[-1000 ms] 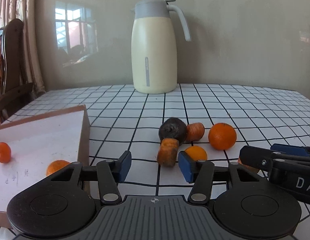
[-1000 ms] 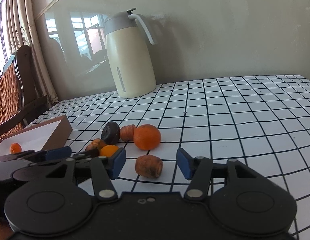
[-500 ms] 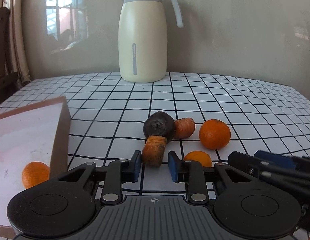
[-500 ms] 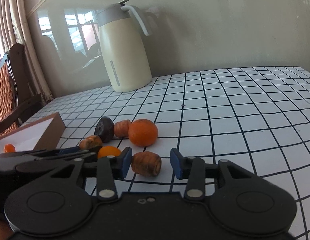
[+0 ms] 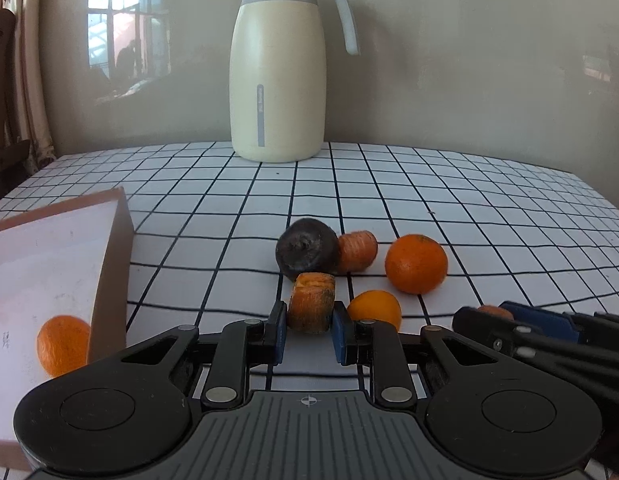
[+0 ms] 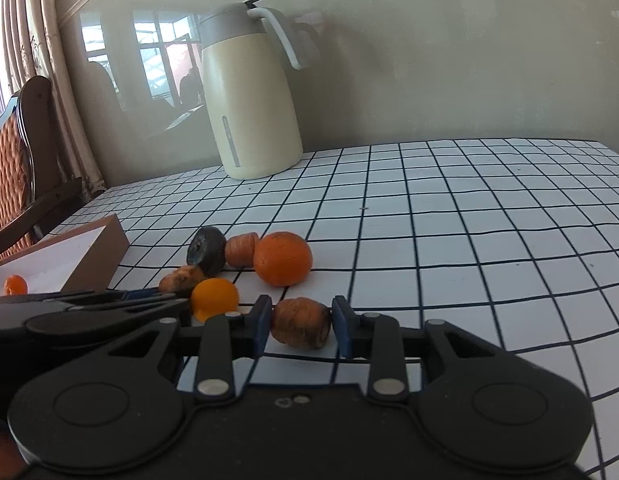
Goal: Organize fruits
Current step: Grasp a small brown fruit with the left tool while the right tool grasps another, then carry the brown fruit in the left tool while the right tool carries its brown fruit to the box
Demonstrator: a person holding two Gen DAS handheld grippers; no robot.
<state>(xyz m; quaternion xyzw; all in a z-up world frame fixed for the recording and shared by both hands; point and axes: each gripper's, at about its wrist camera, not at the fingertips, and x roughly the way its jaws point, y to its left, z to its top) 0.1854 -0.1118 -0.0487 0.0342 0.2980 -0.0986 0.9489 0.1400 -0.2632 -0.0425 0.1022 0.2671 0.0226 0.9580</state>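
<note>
On the checked tablecloth lies a cluster: a dark round fruit [image 5: 307,248], a carrot stub [image 5: 357,250], a large orange [image 5: 415,264] and a small orange [image 5: 374,308]. My left gripper [image 5: 309,322] has its jaws closing tight on a cut carrot chunk [image 5: 312,300], with a blue pad pressed on each side. My right gripper [image 6: 301,322] is closing the same way on another carrot piece [image 6: 301,320], which rests on the cloth just right of the small orange [image 6: 215,298]. The open cardboard box [image 5: 109,264] at the left holds an orange [image 5: 63,344].
A tall cream thermos jug [image 5: 279,80] stands at the back against the wall. A wooden chair [image 6: 17,160] and curtains are beyond the table's left edge. The two grippers sit close side by side. Bare cloth spreads to the right [image 6: 469,240].
Both grippers went from wide open to closed on their carrot pieces. The left one also shifted left and in toward its chunk; the right stayed in place.
</note>
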